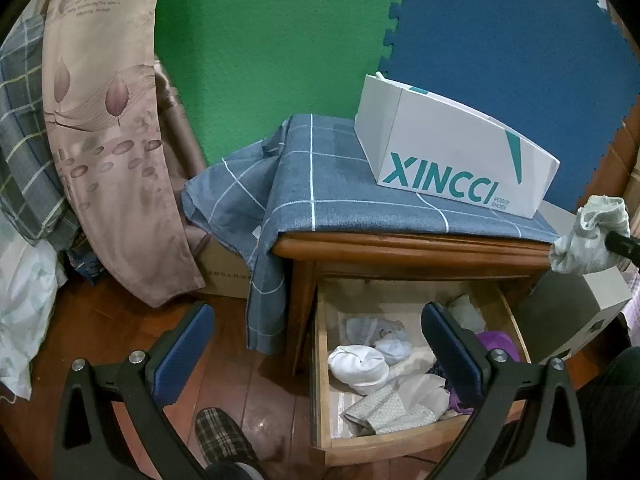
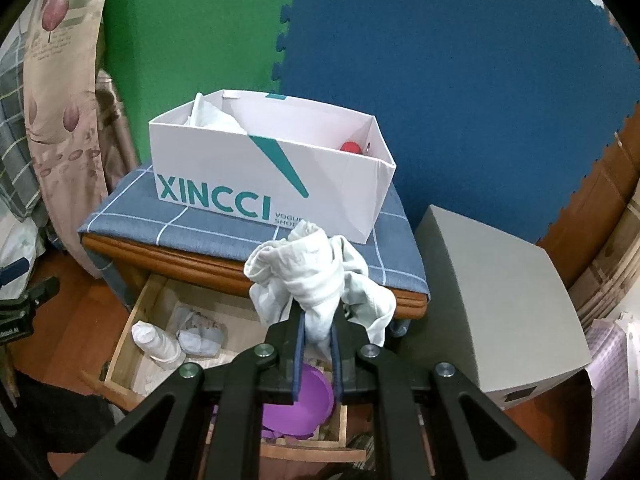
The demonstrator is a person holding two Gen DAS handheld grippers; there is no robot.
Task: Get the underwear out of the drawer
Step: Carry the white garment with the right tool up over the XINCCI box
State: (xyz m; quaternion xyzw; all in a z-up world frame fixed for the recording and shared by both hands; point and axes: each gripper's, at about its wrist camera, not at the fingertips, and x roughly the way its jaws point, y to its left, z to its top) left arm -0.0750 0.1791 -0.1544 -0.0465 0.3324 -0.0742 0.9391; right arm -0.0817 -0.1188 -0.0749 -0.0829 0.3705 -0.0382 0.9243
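Underwear (image 2: 320, 276), a pale bunched garment, hangs clear above the open drawer (image 2: 132, 320) of the wooden nightstand (image 1: 400, 246). Going left to right: the left gripper (image 1: 320, 354) waits with jaws wide apart over the floor and drawer edge, holding nothing; the right gripper (image 2: 318, 340) is clamped tight on the cloth, lifted toward the XINCCI shoebox (image 2: 240, 184), likely its destination
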